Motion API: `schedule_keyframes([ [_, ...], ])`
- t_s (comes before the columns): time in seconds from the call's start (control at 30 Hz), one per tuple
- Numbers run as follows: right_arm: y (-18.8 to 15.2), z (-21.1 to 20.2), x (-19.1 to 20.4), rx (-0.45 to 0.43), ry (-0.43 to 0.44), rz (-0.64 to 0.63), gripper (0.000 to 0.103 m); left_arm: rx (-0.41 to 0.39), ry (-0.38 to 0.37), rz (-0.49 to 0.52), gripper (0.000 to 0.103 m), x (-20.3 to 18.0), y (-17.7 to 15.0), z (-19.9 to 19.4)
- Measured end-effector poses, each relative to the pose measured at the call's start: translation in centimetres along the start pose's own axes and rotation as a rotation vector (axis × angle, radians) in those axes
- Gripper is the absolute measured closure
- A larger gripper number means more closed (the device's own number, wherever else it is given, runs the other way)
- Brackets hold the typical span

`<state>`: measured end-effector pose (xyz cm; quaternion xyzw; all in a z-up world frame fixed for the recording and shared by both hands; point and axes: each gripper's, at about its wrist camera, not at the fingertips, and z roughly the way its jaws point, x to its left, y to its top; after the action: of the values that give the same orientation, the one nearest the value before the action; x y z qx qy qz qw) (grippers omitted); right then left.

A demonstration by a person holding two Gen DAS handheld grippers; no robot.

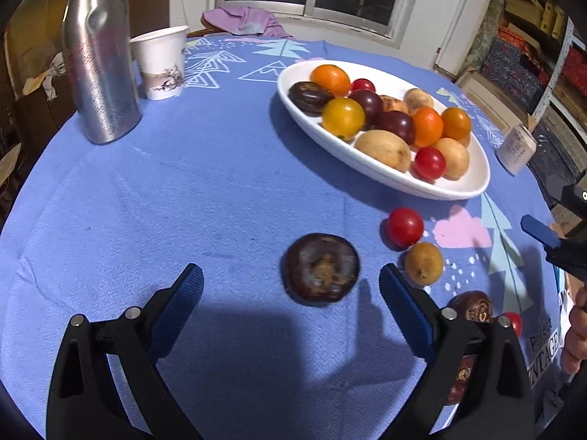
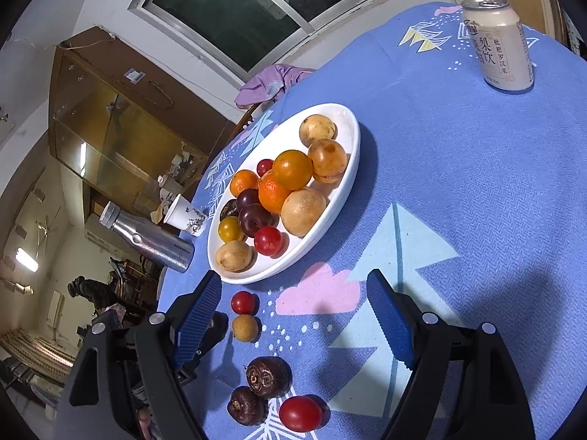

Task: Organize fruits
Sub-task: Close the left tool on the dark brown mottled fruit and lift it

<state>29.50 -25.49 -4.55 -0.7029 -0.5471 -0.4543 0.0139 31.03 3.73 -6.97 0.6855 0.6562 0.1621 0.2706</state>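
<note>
A white oval plate (image 1: 473,187) (image 2: 352,135) holds several oranges, plums, red tomatoes and tan fruits. On the blue cloth near it lie a dark water chestnut (image 1: 321,268), a red cherry tomato (image 1: 404,227) (image 2: 243,302) and a small tan fruit (image 1: 423,263) (image 2: 245,327). My left gripper (image 1: 291,281) is open, its fingers either side of the chestnut, just short of it. My right gripper (image 2: 293,295) is open and empty above the cloth. Between its fingers, nearer the camera, lie two more chestnuts (image 2: 268,377) (image 2: 246,405) and a red tomato (image 2: 301,413).
A steel bottle (image 1: 99,55) (image 2: 146,236) and a paper cup (image 1: 161,62) (image 2: 185,214) stand at the far left of the round table. A drink can (image 2: 500,44) stands at the far right. A purple cloth (image 1: 244,20) lies at the back edge.
</note>
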Motion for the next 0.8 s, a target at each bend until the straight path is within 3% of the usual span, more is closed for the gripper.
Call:
schedule_keyframes([
  [0.1, -0.1, 0.2, 0.1, 0.006, -0.003, -0.001, 0.021, 0.001, 0.002, -0.010, 0.009, 0.2, 0.0, 0.3],
  [0.27, -0.4, 0.5, 0.5, 0.021, 0.001, -0.025, 0.021, -0.022, -0.008, -0.018, 0.041, 0.5, 0.4, 0.1],
  [0.33, -0.7, 0.9, 1.2, 0.037, 0.009, -0.059, 0.021, -0.026, -0.001, 0.013, 0.062, 0.0, 0.3, 0.1],
  [0.5, -2.7, 2.1, 4.4, 0.102, 0.047, -0.222, 0.023, -0.035, 0.017, 0.045, 0.062, -0.5, 0.1, 0.0],
  [0.57, -3.7, 2.8, 5.8, 0.117, 0.031, -0.301, 0.029, -0.033, 0.003, 0.028, 0.062, -0.2, 0.1, 0.0],
  [0.7, -5.2, 4.3, 7.3, 0.158, -0.016, -0.377, 0.057, -0.037, 0.015, 0.039, 0.061, -0.4, 0.1, 0.3],
  [0.8, -5.9, 5.8, 8.3, 0.173, -0.067, -0.427, 0.063, -0.039, 0.022, 0.046, 0.061, -0.5, 0.1, 0.3],
])
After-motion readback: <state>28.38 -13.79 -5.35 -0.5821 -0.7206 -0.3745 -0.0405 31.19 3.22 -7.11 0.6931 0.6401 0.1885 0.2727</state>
